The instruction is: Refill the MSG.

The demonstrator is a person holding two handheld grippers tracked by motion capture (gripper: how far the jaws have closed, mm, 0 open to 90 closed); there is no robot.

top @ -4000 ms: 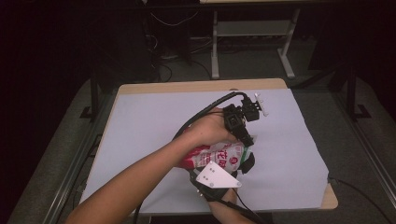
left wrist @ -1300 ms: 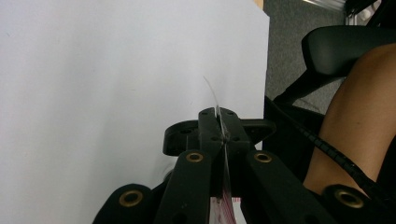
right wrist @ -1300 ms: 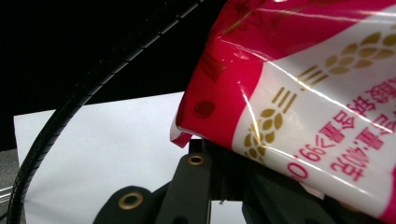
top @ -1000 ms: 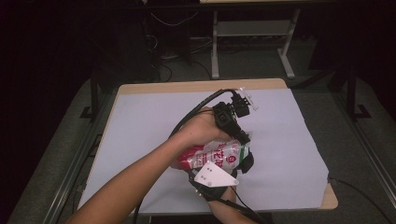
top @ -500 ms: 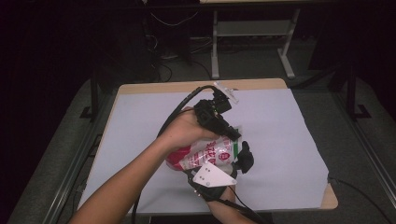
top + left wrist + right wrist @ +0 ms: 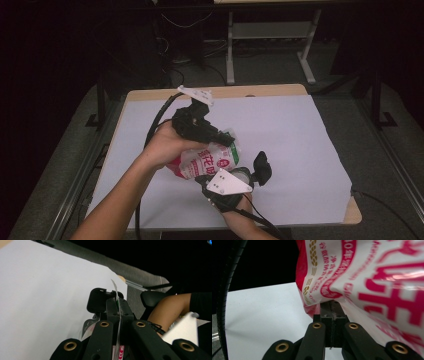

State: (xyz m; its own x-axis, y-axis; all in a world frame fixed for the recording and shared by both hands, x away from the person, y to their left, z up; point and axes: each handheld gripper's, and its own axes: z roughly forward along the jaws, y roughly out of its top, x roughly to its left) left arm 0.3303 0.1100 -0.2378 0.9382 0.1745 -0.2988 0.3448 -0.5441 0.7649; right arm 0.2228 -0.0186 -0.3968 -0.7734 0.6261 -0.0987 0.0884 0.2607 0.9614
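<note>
R gripper (image 6: 235, 182) at near table edge, jaws closed together under the bag (image 6: 207, 159); in the right gripper view bag's red bottom edge sits right at the closed tips, prob pinched, can't fully confirm. Bag is lifted, tilted, between the 2 grippers, above the white sheet (image 6: 300, 150). L gripper (image 6: 220, 136) farther in, clamped on bag's top edge; the left gripper view shows a thin film edge (image 6: 117, 307) squeezed between shut jaws. Judgement: opposite-end holds look meant to stretch or tear the bag open. Table (image 6: 270, 90) rim bare beyond; floor, stand behind.
</note>
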